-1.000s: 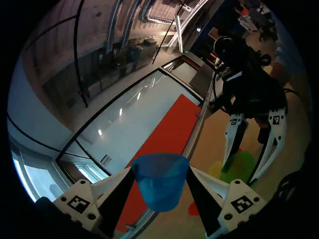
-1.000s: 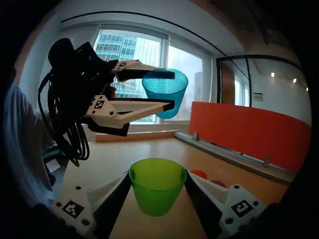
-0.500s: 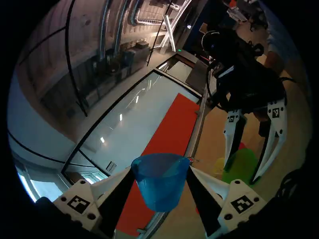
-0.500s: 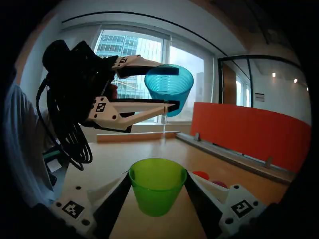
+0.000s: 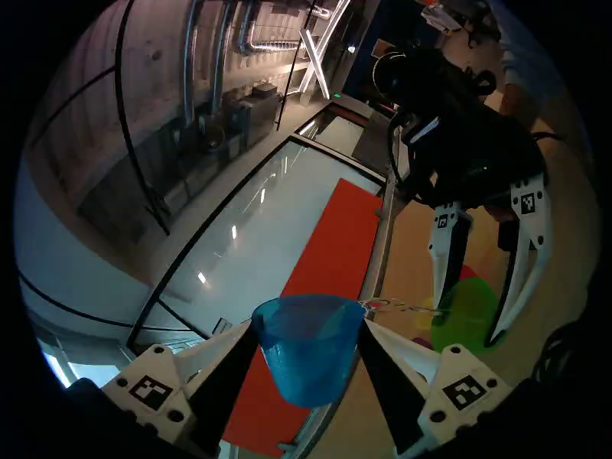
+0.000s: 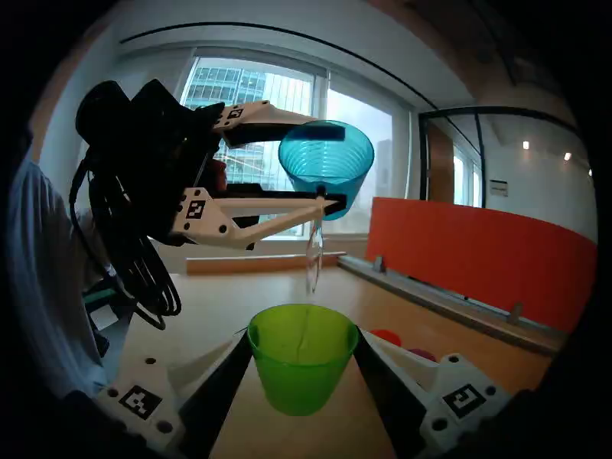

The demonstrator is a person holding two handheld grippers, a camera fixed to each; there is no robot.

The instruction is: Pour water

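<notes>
1. Left gripper view: the left gripper (image 5: 307,325) is closed partway, and both fingers (image 5: 229,367) clamp the blue cup (image 5: 307,352) by its sides. The cup sits dead centre between the fingertips, mouth facing away from the camera.
2. The whole scene behind the cup is rolled further than 1 s ago, so the wrist has turned more. The orange panel (image 5: 329,252) now runs steeper past the cup.
3. New since 0.5 s ago: a thin line of water (image 5: 402,307) leaves the far right of the blue cup's rim toward the green cup (image 5: 467,310).
4. The right gripper (image 5: 467,333) is ahead and to the right, its two fingers on either side of the green cup.
5. Right gripper view: the right gripper (image 6: 302,334) is closed partway on the green cup (image 6: 303,359), one finger against each side. The cup is upright between the fingertips, just above the table (image 6: 222,302), same spot as before.
6. The left gripper (image 6: 336,167) is above and slightly left of it, in front of the window (image 6: 245,92), with the blue cup (image 6: 327,162) tipped further, mouth toward the camera.
7. There was no stream 1 s ago and only a thin thread 0.5 s ago. Now the water (image 6: 313,256) is a clear stream dropping from the blue rim into the green cup.
8. A sleeve (image 6: 38,252) is at far left.
</notes>
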